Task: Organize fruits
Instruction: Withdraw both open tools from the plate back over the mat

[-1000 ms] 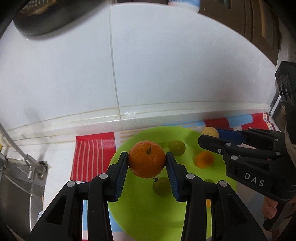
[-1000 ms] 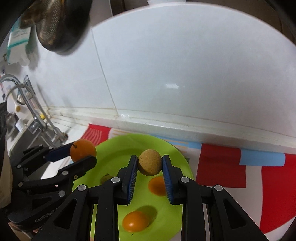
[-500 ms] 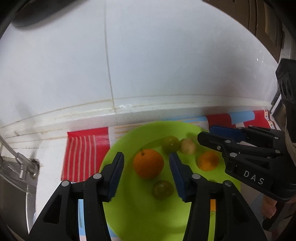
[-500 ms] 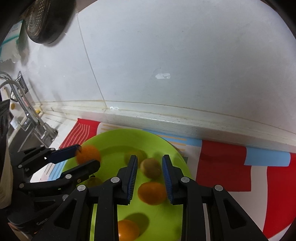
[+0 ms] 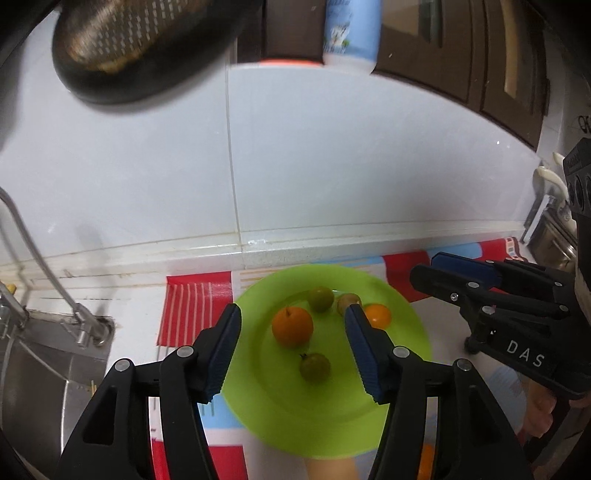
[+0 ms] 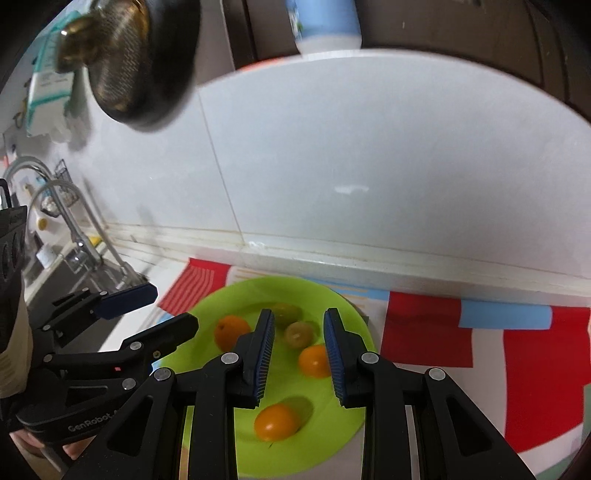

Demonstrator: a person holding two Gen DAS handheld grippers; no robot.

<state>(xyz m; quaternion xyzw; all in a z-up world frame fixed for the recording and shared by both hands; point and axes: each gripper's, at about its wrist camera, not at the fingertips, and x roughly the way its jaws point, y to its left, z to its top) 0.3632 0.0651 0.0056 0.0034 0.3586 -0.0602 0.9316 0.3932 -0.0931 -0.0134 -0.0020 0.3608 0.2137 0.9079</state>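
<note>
A lime-green plate (image 5: pixel 258 398) (image 6: pixel 221 302) lies on a red, white and blue mat. On it lie an orange (image 5: pixel 292 326) (image 6: pixel 231 331), two green fruits (image 5: pixel 320 298) (image 5: pixel 314 366), a brownish fruit (image 5: pixel 347 301) (image 6: pixel 299 334) and small orange fruits (image 5: pixel 376 315) (image 6: pixel 314 360) (image 6: pixel 277 422). My left gripper (image 5: pixel 293 349) is open and empty above the plate, seen also in the right wrist view (image 6: pixel 155 306). My right gripper (image 6: pixel 299 354) is open and empty above the plate's middle, seen also in the left wrist view (image 5: pixel 439 273).
A steel sink with a faucet (image 5: pixel 44 266) (image 6: pixel 74 236) lies to the left. A white tiled wall (image 5: pixel 332 166) rises behind the counter. A dark strainer (image 5: pixel 122 44) and a blue-white bottle (image 5: pixel 351 33) hang or stand overhead.
Both grippers opened and let their fruit go: the orange and the brownish fruit now lie on the plate. Both grippers rose and drew back from the plate.
</note>
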